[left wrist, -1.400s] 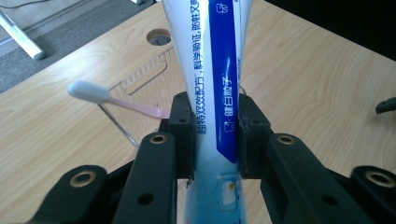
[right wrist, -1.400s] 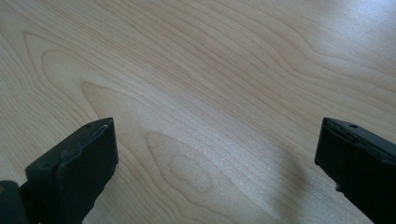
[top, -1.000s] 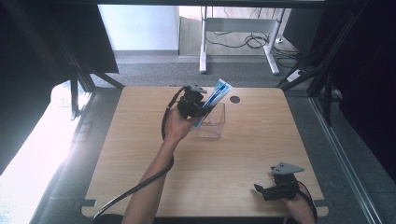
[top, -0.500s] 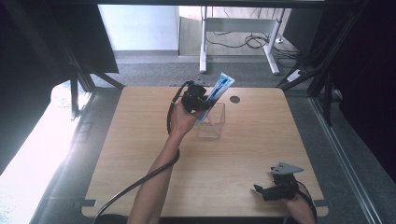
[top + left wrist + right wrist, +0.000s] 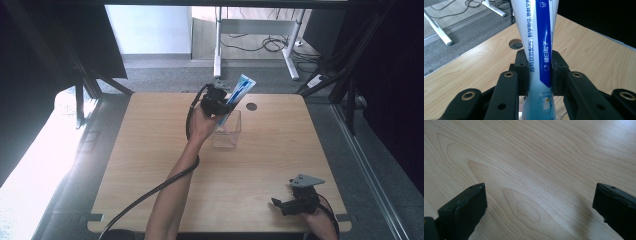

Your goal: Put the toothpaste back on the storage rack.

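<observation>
A blue and white toothpaste tube (image 5: 239,91) is clamped between the jaws of my left gripper (image 5: 218,102), which is shut on it above the far middle of the table. In the left gripper view the tube (image 5: 539,42) rises straight up between the black jaws of that gripper (image 5: 539,68). Its lower end hangs over a clear plastic box (image 5: 228,129) standing on the table. My right gripper (image 5: 285,205) rests near the table's front right edge, open with nothing in it. The right gripper view has its gripper (image 5: 541,202) with jaws spread wide over bare wood.
A round cable hole (image 5: 251,106) lies in the wooden table (image 5: 150,150) behind the box. A black cable (image 5: 150,192) trails along the left forearm to the front edge. Beyond the table stand desk legs (image 5: 217,45) on grey floor.
The left gripper has carried the tube slightly further back and higher over the clear box. The right gripper has stayed put.
</observation>
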The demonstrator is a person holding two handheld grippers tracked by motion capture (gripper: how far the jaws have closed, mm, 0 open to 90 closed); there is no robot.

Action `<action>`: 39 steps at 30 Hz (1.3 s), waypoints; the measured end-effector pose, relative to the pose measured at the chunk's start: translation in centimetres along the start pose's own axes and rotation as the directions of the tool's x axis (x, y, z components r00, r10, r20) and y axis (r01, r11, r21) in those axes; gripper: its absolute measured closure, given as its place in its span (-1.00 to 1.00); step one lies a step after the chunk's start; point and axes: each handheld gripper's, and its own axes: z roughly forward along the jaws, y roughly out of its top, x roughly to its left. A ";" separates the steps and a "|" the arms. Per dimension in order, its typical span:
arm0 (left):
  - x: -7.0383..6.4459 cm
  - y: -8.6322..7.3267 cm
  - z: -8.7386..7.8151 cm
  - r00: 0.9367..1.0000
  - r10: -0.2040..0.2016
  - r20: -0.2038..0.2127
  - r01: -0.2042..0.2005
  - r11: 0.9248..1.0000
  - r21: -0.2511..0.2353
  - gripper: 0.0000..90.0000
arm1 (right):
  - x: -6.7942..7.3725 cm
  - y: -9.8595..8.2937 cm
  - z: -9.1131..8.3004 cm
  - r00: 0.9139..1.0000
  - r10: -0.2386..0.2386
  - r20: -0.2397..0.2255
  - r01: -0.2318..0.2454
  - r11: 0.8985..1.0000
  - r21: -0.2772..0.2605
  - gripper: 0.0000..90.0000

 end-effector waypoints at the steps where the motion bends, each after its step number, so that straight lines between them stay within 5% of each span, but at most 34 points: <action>1: 0.0 0.0 0.2 1.000 0.000 -0.001 0.000 1.000 -0.001 0.60 | 0.0 0.0 0.0 1.000 0.000 0.000 0.000 1.000 0.000 -1.00; 21: -0.3 -1.3 2.4 0.999 0.050 -0.022 -0.050 0.999 0.003 0.60 | 0.0 0.0 0.0 1.000 0.006 -0.011 -0.006 1.000 0.001 -1.00; 39: -0.4 -3.2 3.8 0.998 0.057 -0.038 -0.055 0.998 0.033 0.59 | 0.0 -0.1 0.0 1.000 0.000 -0.009 0.000 1.000 0.004 -1.00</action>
